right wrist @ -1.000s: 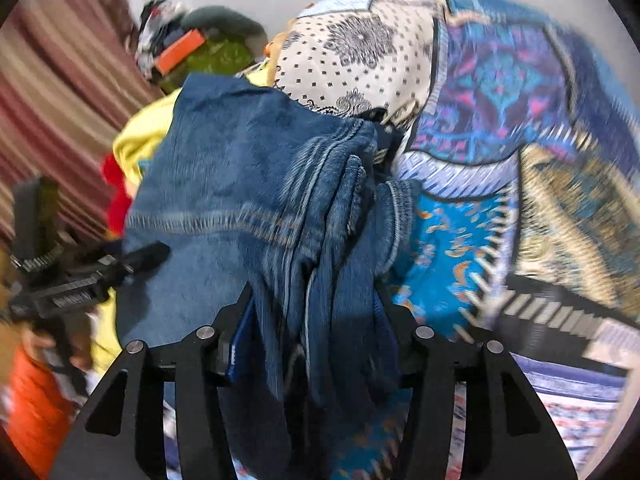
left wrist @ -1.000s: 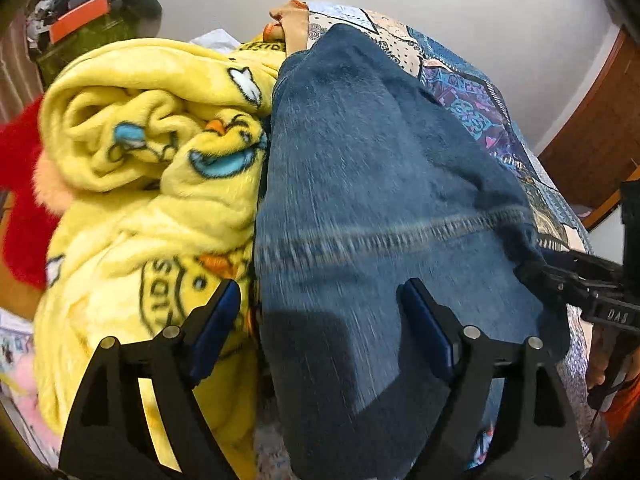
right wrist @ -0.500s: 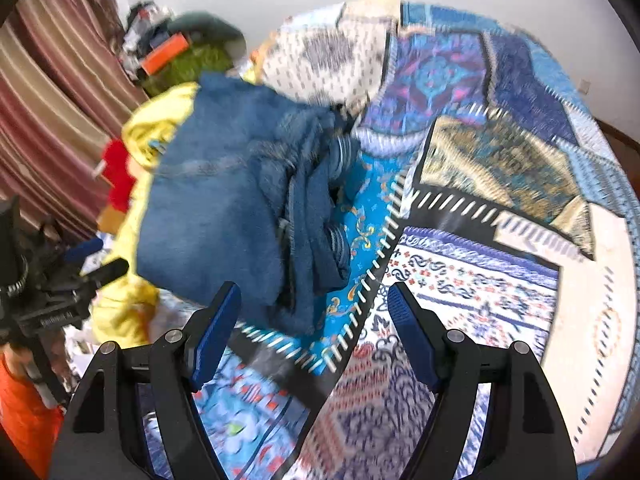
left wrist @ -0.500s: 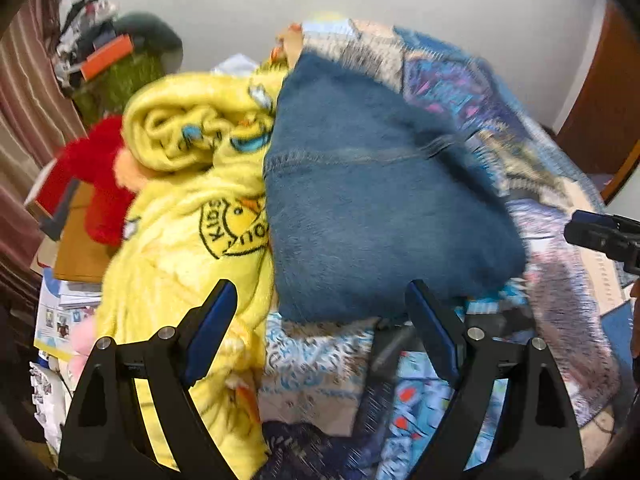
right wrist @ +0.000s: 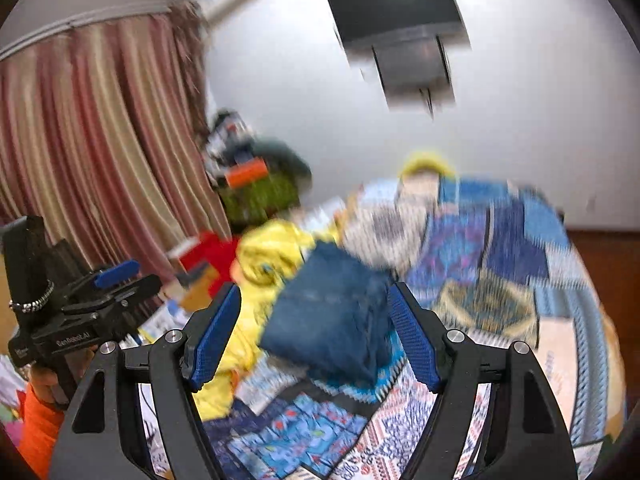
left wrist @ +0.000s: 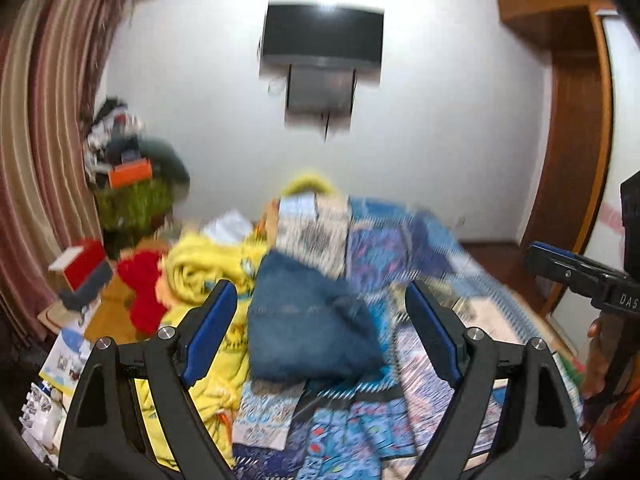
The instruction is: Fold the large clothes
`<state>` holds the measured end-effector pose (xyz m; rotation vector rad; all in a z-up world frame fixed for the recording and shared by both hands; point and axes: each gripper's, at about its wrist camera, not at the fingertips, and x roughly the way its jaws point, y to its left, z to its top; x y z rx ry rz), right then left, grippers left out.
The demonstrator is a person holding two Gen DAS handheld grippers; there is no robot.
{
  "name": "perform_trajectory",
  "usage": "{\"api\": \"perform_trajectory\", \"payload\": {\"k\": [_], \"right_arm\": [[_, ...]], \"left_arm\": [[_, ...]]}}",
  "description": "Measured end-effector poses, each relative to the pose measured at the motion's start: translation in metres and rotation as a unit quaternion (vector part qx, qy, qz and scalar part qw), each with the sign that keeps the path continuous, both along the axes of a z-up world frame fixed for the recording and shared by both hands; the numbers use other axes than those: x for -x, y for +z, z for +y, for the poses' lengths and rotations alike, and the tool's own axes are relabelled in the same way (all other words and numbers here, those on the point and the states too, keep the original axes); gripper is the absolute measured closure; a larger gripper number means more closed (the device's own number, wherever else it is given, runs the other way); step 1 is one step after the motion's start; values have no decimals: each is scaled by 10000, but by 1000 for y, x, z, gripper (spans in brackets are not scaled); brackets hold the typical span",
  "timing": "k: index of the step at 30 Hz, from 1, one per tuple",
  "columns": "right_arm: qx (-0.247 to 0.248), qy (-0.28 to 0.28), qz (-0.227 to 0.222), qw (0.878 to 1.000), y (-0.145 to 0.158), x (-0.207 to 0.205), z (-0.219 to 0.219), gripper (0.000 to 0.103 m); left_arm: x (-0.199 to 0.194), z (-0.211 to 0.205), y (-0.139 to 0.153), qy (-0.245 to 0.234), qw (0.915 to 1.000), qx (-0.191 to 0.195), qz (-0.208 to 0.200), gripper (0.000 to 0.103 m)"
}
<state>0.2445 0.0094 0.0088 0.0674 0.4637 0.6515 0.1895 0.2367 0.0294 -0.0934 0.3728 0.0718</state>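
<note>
a bed [left wrist: 492,320] covered with a patchwork bedspread [right wrist: 500,248] in blues, purples and creams is seen filling the lower middle and right of both views, under a white wall on which a dark television [left wrist: 322,34] is mounted at 12 o'clock. a striped curtain [right wrist: 92,152] is shown at 9 o'clock in the right wrist view and along the left edge of the left wrist view. a yellow printed blanket [left wrist: 208,280] is heaped on the bed's left side, and the folded blue jeans [left wrist: 308,324] are laid on the bedspread touching it on its right; in the right wrist view the jeans [right wrist: 332,328] are seen as a compact stack with the layered edges turned toward 3 o'clock. a red plush item [left wrist: 142,284] is seen beside the blanket at 9 o'clock, with a green and orange pile [left wrist: 134,188] behind it near the wall. both views are blurred. the left gripper [left wrist: 316,332] is held wide open above the near end of the bed, with nothing gripped and the jeans framed between its blue pads [left wrist: 210,336] without contact. the right gripper [right wrist: 314,336] is likewise spread wide and empty, the jeans seen beyond its fingers. the left gripper also appears at 9 o'clock in the right wrist view [right wrist: 116,276], and the right gripper at 3 o'clock in the left wrist view [left wrist: 560,264].
</note>
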Motion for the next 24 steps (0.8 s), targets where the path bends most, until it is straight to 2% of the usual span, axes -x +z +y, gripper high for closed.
{"api": "perform_trajectory", "payload": {"k": [4, 6, 9, 13, 16, 17, 24], "right_arm": [[-270, -5, -722, 9970, 29, 47, -9, 29], [-345, -69, -1012, 9942, 35, 67, -12, 23], [-448, -106, -1290, 9906, 38, 88, -15, 22], [-483, -195, -1428, 9884, 32, 98, -13, 18], [-465, -359, -1474, 9873, 27, 104, -14, 7], [-459, -430, -1498, 9867, 26, 106, -15, 0], [-337, -712, -1463, 9861, 24, 107, -15, 0]], "left_arm": [[46, -25, 24, 80, 9970, -234, -738, 17], [67, -39, 31, 169, 9936, -419, -1037, 17], [89, -54, 31, 282, 9897, -557, -1291, 17], [107, -69, 25, 425, 9878, -567, -1386, 14], [117, -74, 20, 543, 9870, -492, -1432, 1], [119, -76, 19, 581, 9865, -497, -1449, 1], [129, -79, 17, 601, 9865, -452, -1456, 1]]}}
